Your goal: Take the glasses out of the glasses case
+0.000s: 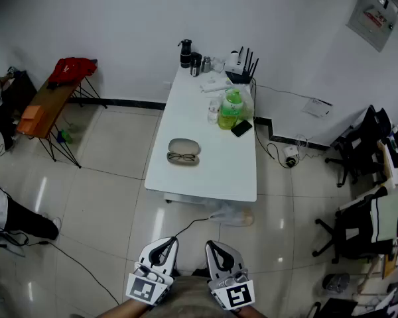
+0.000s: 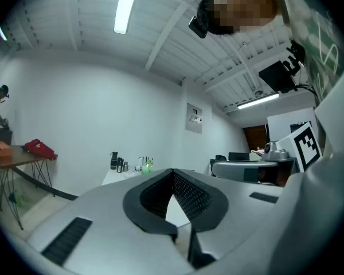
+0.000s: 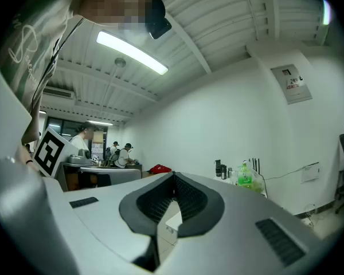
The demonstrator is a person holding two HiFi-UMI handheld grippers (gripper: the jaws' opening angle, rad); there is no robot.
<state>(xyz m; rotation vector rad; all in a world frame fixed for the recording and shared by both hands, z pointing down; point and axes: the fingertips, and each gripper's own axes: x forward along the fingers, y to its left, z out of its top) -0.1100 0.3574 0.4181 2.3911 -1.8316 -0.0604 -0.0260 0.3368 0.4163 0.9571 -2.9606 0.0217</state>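
You are holding both grippers low and close to your body. Your left gripper is pressing its jaws together at the tips, and nothing is sitting between them. Your right gripper is doing the same, so it is closed and empty too.

The glasses case is lying on the white table, far ahead of your jaws and about in line with the gap between the two grippers. The glasses are lying on the table just beside the case, on the side nearer your jaws. They look like they are already out, so I think the job is done or almost done. The case looks closed, but it is too small to be sure.

A wide bit of floor is lying between your jaws and the table. A black cable is running across it right ahead of your jaws, so watch your feet. A plastic bag is sitting under the near table edge.

Past the case and to the right of it, a green bottle and a black phone are sitting on the table. They are not blocking the way to the glasses.
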